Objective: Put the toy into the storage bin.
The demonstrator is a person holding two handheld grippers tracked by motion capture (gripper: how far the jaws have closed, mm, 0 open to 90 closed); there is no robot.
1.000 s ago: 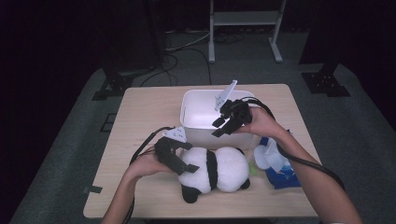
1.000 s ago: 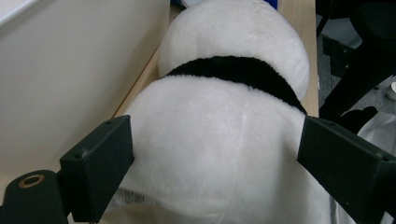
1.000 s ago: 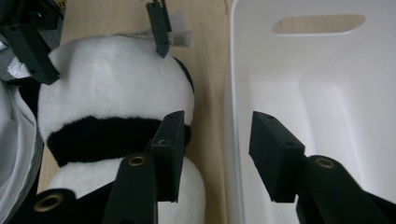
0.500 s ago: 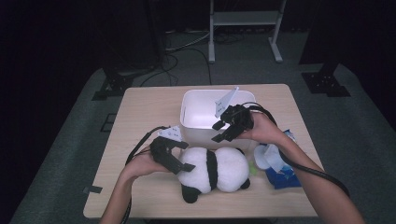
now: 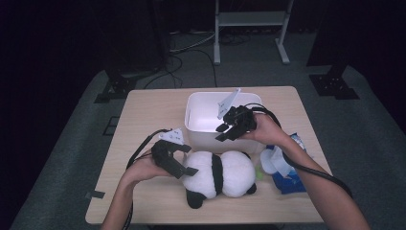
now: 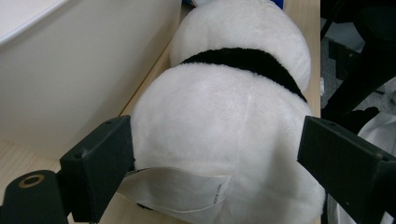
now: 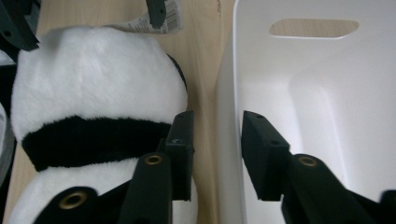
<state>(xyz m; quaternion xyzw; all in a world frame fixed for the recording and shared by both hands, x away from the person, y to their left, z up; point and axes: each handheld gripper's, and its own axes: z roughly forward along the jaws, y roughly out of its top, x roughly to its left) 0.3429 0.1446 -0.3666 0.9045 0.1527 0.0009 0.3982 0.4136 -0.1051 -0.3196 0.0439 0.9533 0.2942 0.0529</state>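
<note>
Now, at about 8 o'clock on the table (image 5: pixel 143 115) my left gripper (image 5: pixel 184 168) has its jaws spread wide around one end of the plush panda (image 5: pixel 222 175); the left one seems to touch the fur, the right one stands apart, so no real clamp yet. The panda lies on its side at 6 o'clock, just in front of the white bin (image 5: pixel 201 122), near its wall. At 2 o'clock from the panda, my right gripper (image 5: pixel 221 134) straddles the bin's front wall; its jaws have just been closing on it, but a gap remains on both sides. I judge the work barely begun: the bin looks empty, the panda is not lifted. Grasping, carrying and dropping it inside all remain.
</note>
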